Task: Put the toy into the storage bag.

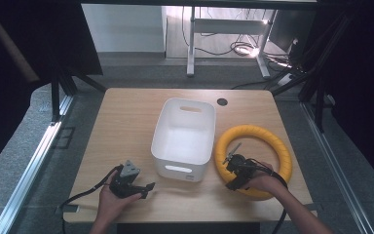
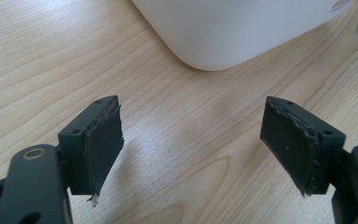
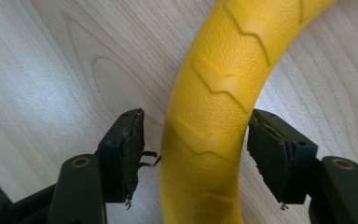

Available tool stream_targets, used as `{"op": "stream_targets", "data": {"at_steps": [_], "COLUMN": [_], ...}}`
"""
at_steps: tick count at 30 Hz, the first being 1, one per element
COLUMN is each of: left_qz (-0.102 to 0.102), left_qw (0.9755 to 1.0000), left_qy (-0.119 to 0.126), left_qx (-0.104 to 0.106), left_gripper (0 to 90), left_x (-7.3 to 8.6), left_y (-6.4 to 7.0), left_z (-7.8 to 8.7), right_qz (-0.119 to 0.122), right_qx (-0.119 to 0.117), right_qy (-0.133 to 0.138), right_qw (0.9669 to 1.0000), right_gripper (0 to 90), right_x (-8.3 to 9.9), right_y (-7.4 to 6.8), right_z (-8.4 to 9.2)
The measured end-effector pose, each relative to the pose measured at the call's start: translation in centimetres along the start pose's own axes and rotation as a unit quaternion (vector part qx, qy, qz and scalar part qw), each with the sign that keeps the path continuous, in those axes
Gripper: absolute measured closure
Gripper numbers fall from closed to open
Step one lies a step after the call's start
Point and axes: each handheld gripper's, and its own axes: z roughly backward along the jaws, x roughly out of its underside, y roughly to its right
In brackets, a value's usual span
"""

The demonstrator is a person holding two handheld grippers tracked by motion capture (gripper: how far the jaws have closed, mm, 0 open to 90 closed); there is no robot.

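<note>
Grabbing the yellow ring [image 3: 214, 93]

The right hand-held gripper [image 3: 198, 154] is straddling the ring at 5 o'clock, not squeezing yet; it should close evenly. The left hand-held gripper [image 2: 193, 144] is waiting wide open.

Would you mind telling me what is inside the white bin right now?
The white bin looks empty: its bare white floor and far walls show in the high view. The strip just behind its near wall is hidden from that camera.

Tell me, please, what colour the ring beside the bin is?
The ring is yellow, with raised zigzag ridges; the right gripper view shows it best.
</note>
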Motion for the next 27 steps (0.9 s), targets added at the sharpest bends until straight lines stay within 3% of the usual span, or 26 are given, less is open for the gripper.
{"op": "stream_targets", "data": {"at_steps": [9, 17, 25, 27], "left_qz": [0.002, 0.001, 0.002, 0.001], "left_qw": [1.0, 1.0, 1.0, 1.0], "left_qy": [0.0, -0.001, -0.001, -0.001], "left_qx": [0.0, 0.0, -0.001, -0.002], "left_gripper": [21.2, 21.2, 21.2, 21.2], "left_x": [0.0, 0.1, 0.1, 0.1], "left_y": [0.1, 0.1, 0.1, 0.1], "left_z": [-0.2, -0.2, -0.2, -0.2], "right_qz": [0.004, 0.011, -0.027, -0.042], "right_qx": [0.005, -0.013, -0.057, -0.074], "right_qy": [-0.018, -0.032, 0.026, 0.056], "right_qw": [0.9998, 0.9993, 0.9977, 0.9948], "right_gripper": [44.8, 47.8, 49.0, 49.2], "right_x": [-0.4, -0.7, -0.1, 0.1], "right_y": [0.2, 0.6, 1.9, 2.6], "right_z": [-1.0, -1.3, -0.2, 0.7]}}
